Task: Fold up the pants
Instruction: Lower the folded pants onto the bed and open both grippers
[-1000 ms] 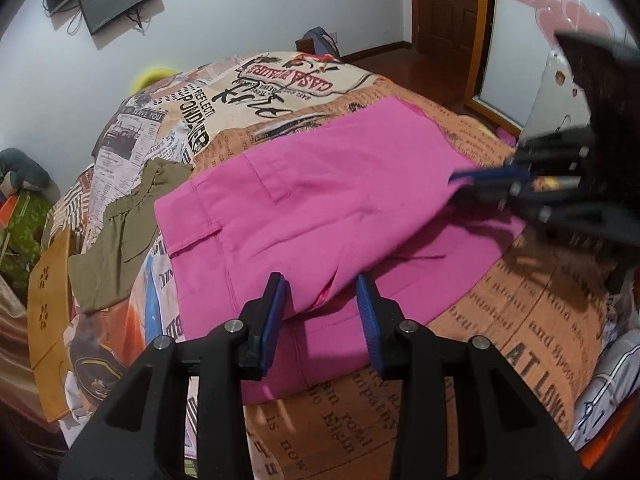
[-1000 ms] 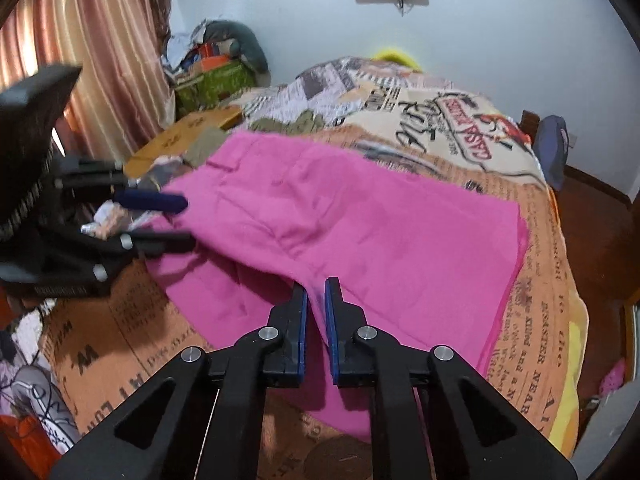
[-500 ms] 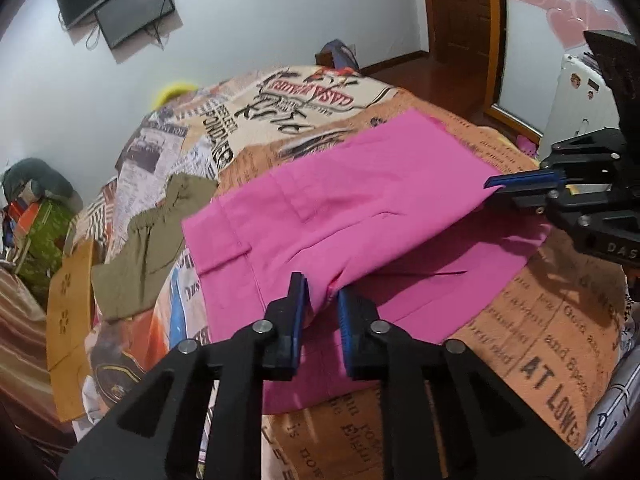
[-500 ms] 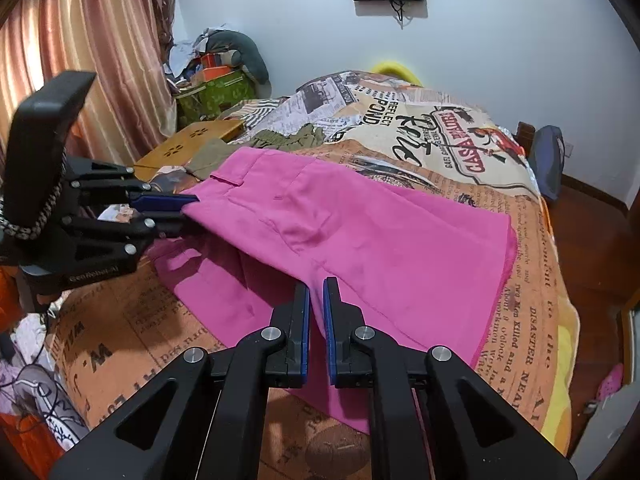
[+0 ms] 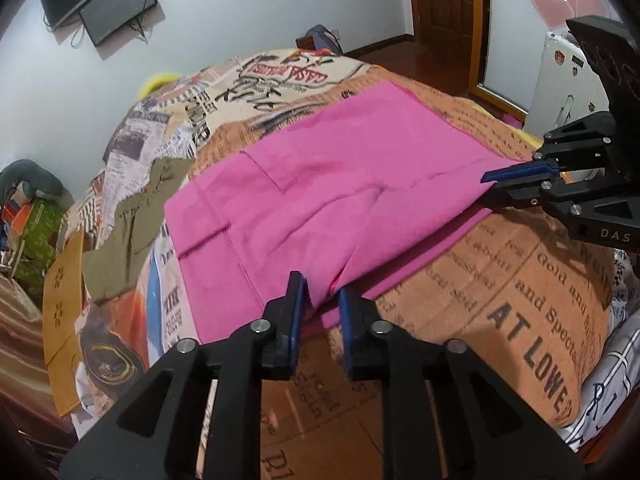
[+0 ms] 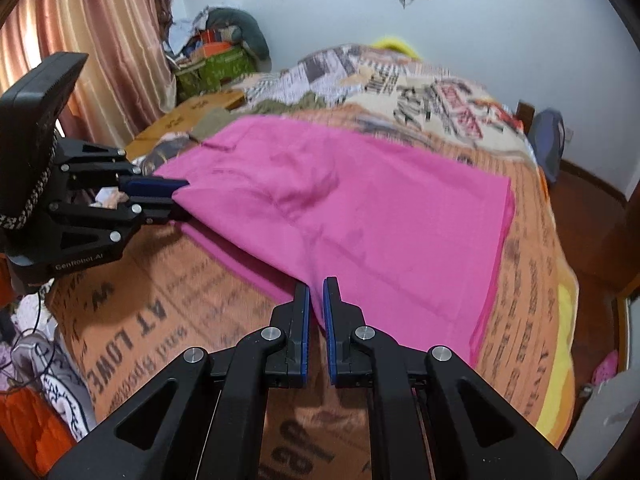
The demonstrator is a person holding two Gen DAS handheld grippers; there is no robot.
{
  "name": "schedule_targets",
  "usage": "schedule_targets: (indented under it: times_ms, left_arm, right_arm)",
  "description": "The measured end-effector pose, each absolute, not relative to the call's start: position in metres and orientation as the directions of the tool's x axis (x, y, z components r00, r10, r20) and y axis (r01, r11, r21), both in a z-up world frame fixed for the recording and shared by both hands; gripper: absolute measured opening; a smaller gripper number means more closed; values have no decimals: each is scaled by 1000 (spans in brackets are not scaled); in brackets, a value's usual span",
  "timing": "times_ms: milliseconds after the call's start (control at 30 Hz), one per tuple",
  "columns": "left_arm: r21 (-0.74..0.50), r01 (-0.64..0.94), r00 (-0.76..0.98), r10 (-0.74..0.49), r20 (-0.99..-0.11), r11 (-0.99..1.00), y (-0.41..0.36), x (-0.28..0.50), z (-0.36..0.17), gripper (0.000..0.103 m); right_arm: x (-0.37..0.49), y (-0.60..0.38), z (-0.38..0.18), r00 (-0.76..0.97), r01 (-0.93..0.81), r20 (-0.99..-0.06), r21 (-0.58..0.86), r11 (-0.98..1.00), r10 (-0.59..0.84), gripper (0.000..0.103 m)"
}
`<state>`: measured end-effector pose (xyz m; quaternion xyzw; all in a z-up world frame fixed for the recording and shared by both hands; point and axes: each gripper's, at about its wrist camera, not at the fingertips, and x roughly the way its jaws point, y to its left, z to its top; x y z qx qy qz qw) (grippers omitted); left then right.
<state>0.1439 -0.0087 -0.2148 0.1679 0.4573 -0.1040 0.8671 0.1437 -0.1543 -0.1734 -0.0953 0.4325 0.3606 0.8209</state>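
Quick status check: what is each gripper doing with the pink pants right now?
Left gripper: jaws opening, edge of pink pants between them.
Right gripper: shut on the pants edge.

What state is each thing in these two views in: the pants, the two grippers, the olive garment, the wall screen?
pink pants: folded over, near edge lifted.
left gripper: opening, pants edge between its fingers.
right gripper: shut on pants edge.
olive garment: crumpled, beside the pants.
wall screen: dark.

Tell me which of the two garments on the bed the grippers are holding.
The pink pants, spread across the middle of the bed; both the left gripper and the right gripper have its near edge between their fingers. The olive garment lies untouched beside it.
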Motion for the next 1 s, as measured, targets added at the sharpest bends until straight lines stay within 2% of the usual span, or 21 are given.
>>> schedule_targets:
  times_ms: [67,200,367,500,633,733,1000]
  left_arm:
    - [161,335,547,-52,-835,928,-5,139,-213,21]
    - [76,329,539,-121,-834,941,7,129,-199,30]
    - [12,256,589,-146,-795,966,27,135,-172,30]
    - [-44,187,594,-149,-790,981,40,158,-168,30]
    - [-99,156,550,-170,-818,983,44,175,-190,30]
    - [-72,132,497,-129,-858,989,47,177,-216,30]
    - [-72,131,525,-131,-841,989,62,152,-220,36]
  right_arm:
    - [142,-159,-172,360,-664,-785,165,729,505,11]
    - [141,-170,-156,357,-642,-753,232,731,553,18]
    - [148,-164,-133,398,-630,-685,280,724,611,20]
    - [158,-144,-139,380,-617,-667,333,713,641,20]
    - [166,-123,-165,312,-596,-708,373,711,633,20]
    - [166,-122,-189,261,-591,-746,379,712,613,20]
    - [160,-169,-193,322,-552,-776,311,773,542,20]
